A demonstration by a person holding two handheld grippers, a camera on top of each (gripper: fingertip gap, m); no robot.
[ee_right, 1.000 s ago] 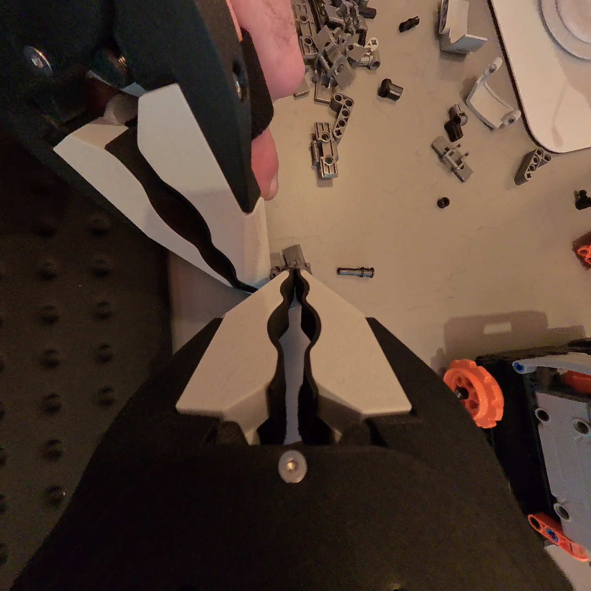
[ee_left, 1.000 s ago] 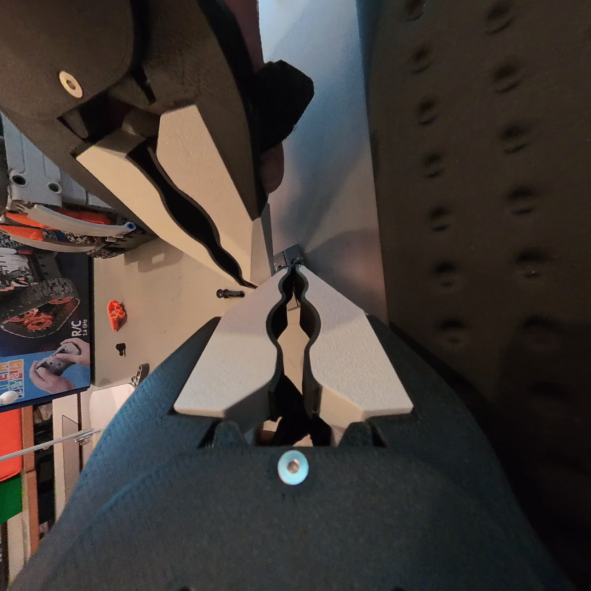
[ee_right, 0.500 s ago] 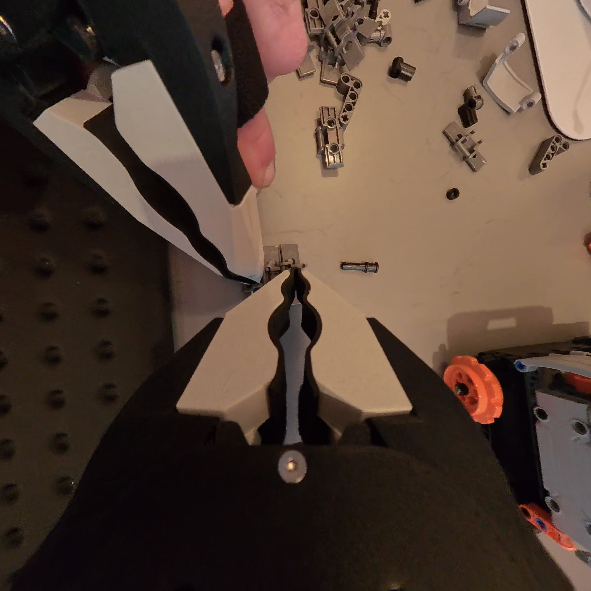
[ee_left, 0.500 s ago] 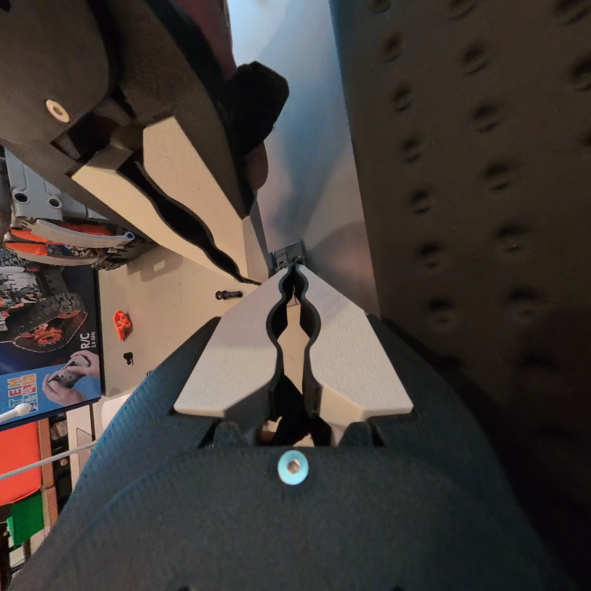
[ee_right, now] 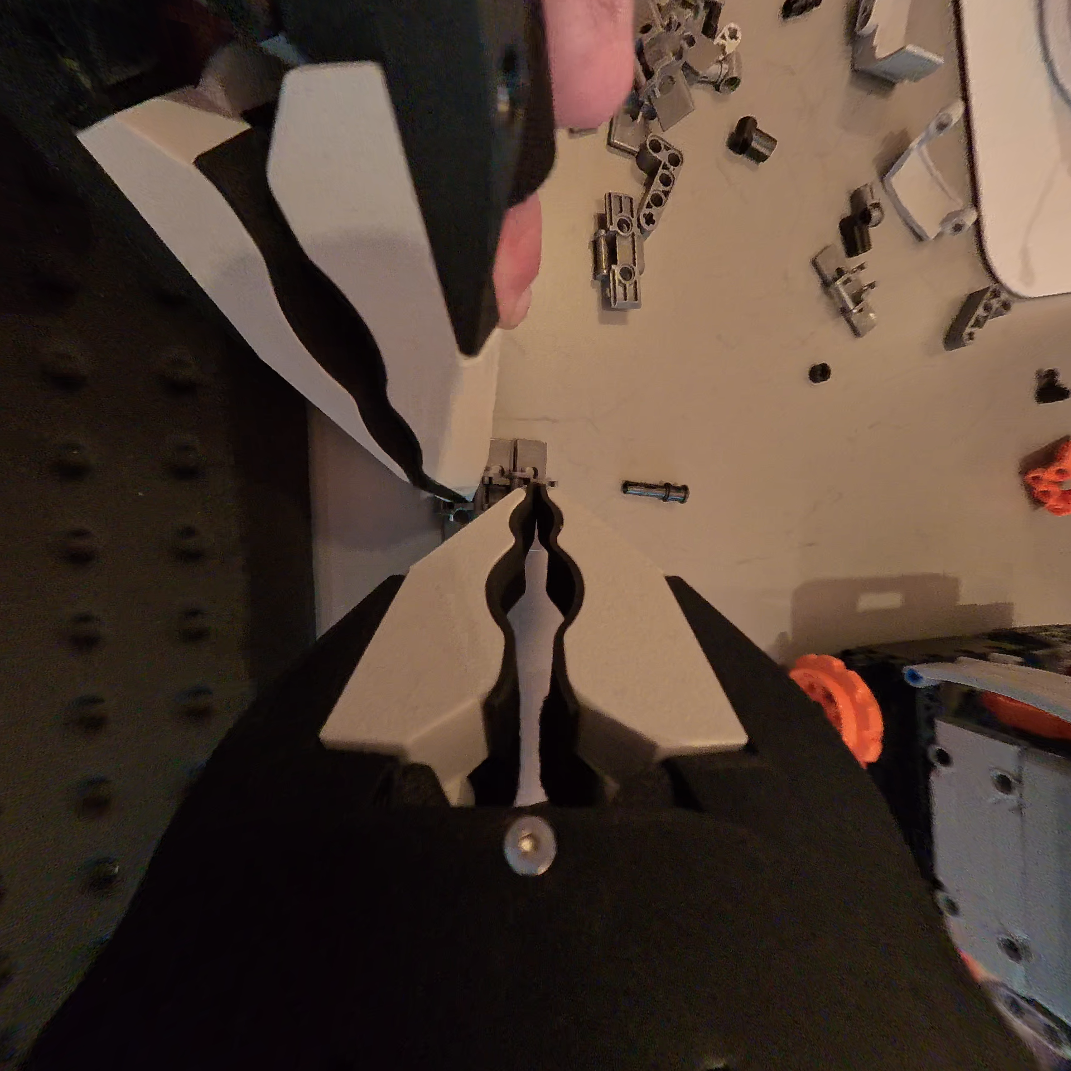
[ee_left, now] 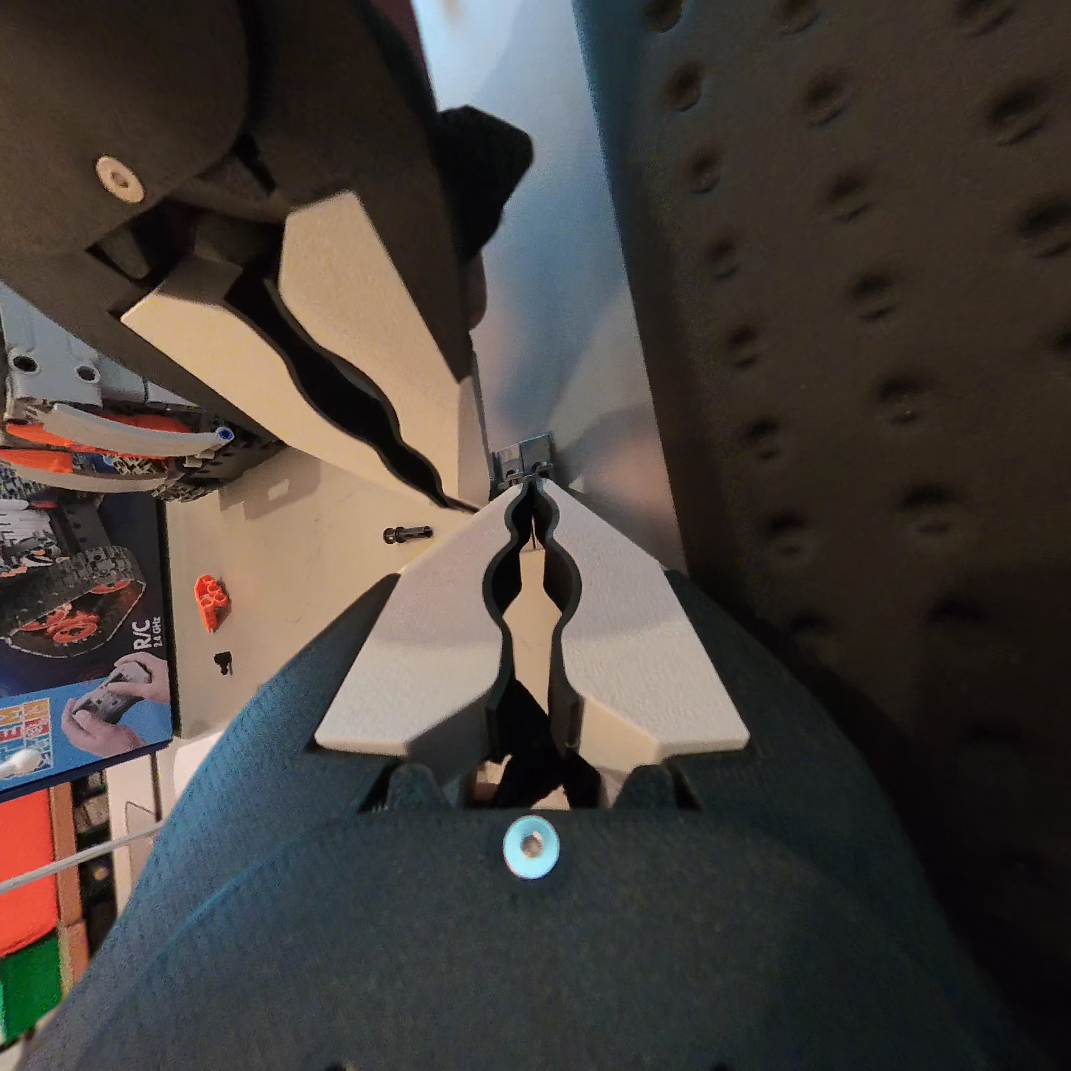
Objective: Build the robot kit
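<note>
We see printed lettering on the blue product box [ee_left: 81, 655] at the left edge of the left wrist view, beside its picture of a tracked vehicle and hands on a controller; we leave the words unread. No other writing shows in either view.

The left gripper [ee_left: 532, 485] has its jaws pressed together on a small grey connector piece [ee_left: 524, 458] at the tips. The right gripper [ee_right: 532, 491] is likewise clamped on that same grey piece [ee_right: 517, 463], so both grippers pinch it from different sides, with the tips almost touching. In each view the other gripper enters from the upper left, and a finger [ee_right: 516, 261] of the person holding it shows beside it in the right wrist view.

Only the left wrist view shows the box and the red [ee_left: 26, 863] and green [ee_left: 29, 985] blocks beneath it. Only the right wrist view shows the scatter of grey parts [ee_right: 655, 168] on the beige table [ee_right: 724, 550], a black bushing [ee_right: 751, 138], the white curved plate [ee_right: 1020, 174] at the upper right and the orange toothed wheel [ee_right: 840, 704] on the built vehicle [ee_right: 985, 782].

Both views share the dark axle pin [ee_left: 407, 533] [ee_right: 655, 491] lying just beside the tips, a small orange part [ee_left: 211, 600] [ee_right: 1049, 484], and a dark studded mat [ee_left: 869, 405] [ee_right: 116, 521].
</note>
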